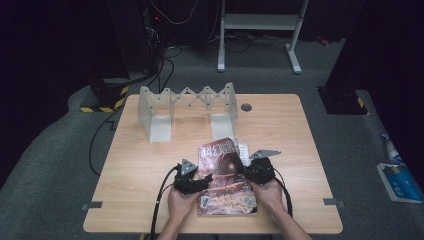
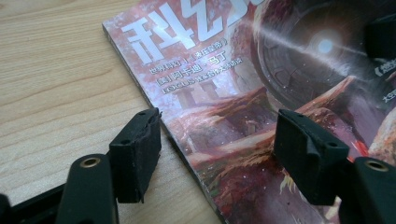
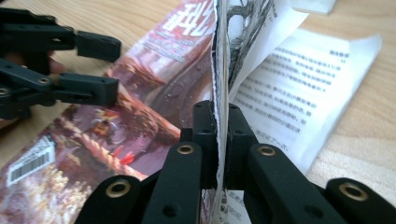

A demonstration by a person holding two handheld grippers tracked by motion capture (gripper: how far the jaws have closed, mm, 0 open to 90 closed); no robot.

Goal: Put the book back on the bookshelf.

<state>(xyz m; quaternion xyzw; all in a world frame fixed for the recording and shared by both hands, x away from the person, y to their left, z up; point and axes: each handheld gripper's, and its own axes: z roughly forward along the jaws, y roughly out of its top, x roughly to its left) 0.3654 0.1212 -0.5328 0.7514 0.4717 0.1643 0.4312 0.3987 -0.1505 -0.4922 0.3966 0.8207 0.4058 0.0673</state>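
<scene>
A magazine (image 1: 225, 177) with a reddish cover is laid on the wooden table (image 1: 140, 170), near the front edge, between the two hand-held grippers.

The left gripper (image 1: 196, 182) is held at the magazine's left edge with its jaws spread wide. In the left gripper view one pad (image 2: 136, 154) is seen just off the spine, over bare wood, and the other over the printed cover — nothing is pinched between them.

The right gripper (image 1: 250, 170) is placed at the magazine's right edge. In the right gripper view (image 3: 219, 140) its jaws are seen closed tight on the cover and a few sheets, which are lifted upright from the pages (image 3: 299, 93) of printed text lying flat beyond — the cover's edge runs straight up out of the clamped pads.

Beyond both grippers, toward the far side of the table, a pale folding rack (image 1: 189, 107) is stood, well apart from the magazine. A person's hands are seen behind each gripper in the high view.
</scene>
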